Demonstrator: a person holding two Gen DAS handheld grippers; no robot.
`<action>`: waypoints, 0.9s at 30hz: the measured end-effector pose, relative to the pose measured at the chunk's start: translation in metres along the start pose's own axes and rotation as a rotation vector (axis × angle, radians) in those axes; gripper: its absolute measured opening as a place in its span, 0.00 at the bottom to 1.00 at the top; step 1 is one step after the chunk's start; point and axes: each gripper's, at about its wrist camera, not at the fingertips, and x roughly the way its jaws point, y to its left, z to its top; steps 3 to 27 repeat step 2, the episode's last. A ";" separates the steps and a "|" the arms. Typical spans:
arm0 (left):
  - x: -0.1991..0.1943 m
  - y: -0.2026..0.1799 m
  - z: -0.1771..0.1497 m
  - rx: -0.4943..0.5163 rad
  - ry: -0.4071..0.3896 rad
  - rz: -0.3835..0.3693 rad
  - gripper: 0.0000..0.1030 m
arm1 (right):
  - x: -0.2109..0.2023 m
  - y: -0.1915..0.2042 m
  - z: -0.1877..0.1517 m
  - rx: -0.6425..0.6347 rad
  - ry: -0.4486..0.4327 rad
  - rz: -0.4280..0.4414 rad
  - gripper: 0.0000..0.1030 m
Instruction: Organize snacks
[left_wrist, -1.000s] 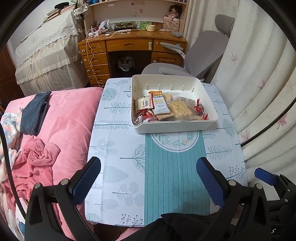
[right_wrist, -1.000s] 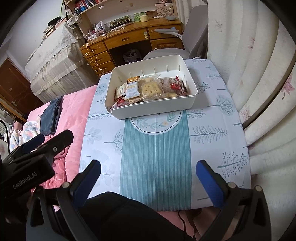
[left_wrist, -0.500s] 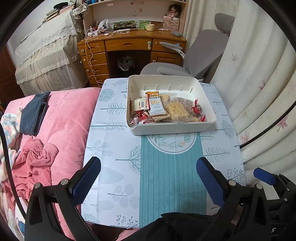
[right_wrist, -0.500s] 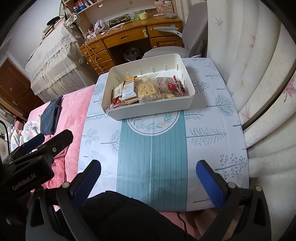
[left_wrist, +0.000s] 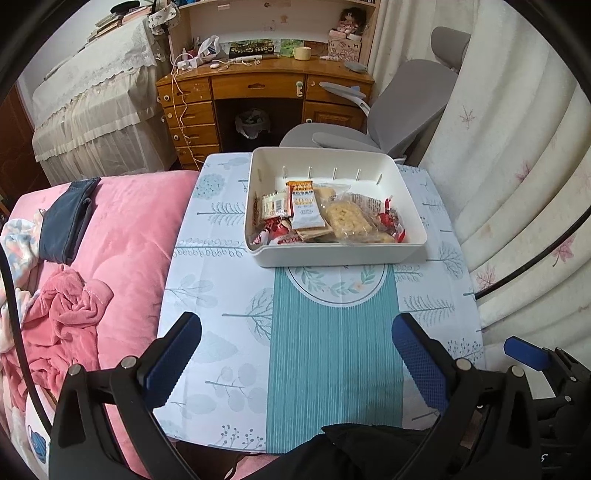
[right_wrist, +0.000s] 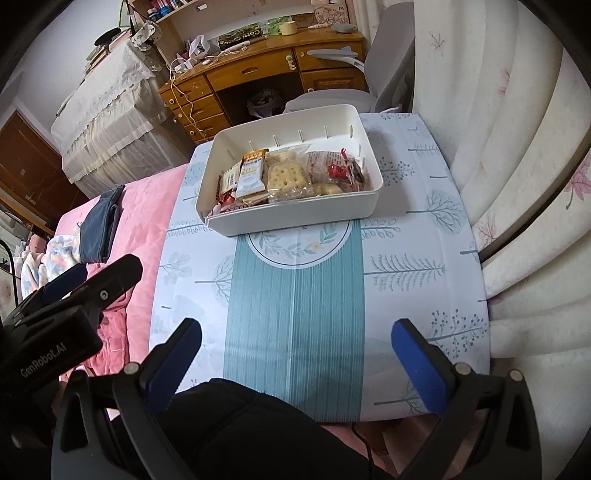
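Snacks binned, both tools idle

Left view: my left gripper (left_wrist: 295, 354) hangs spread and empty over the tablecloth (left_wrist: 221, 295), well short of the white bin (left_wrist: 332, 254) holding the snacks (left_wrist: 325, 218). Right view: my right gripper (right_wrist: 295, 350) gapes likewise, empty, bin (right_wrist: 295, 221) ahead.

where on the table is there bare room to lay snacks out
Free: the teal striped strip between the white bin and both open grippers, plus the tree-print margins left and right of it. Crowded: the bin itself, piled with snack packets.
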 end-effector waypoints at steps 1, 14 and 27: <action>0.001 0.001 -0.002 -0.003 0.006 -0.001 1.00 | 0.000 -0.002 -0.001 0.001 0.005 0.001 1.00; 0.002 0.001 -0.003 -0.006 0.012 -0.001 1.00 | 0.000 -0.002 -0.002 0.002 0.009 0.002 1.00; 0.002 0.001 -0.003 -0.006 0.012 -0.001 1.00 | 0.000 -0.002 -0.002 0.002 0.009 0.002 1.00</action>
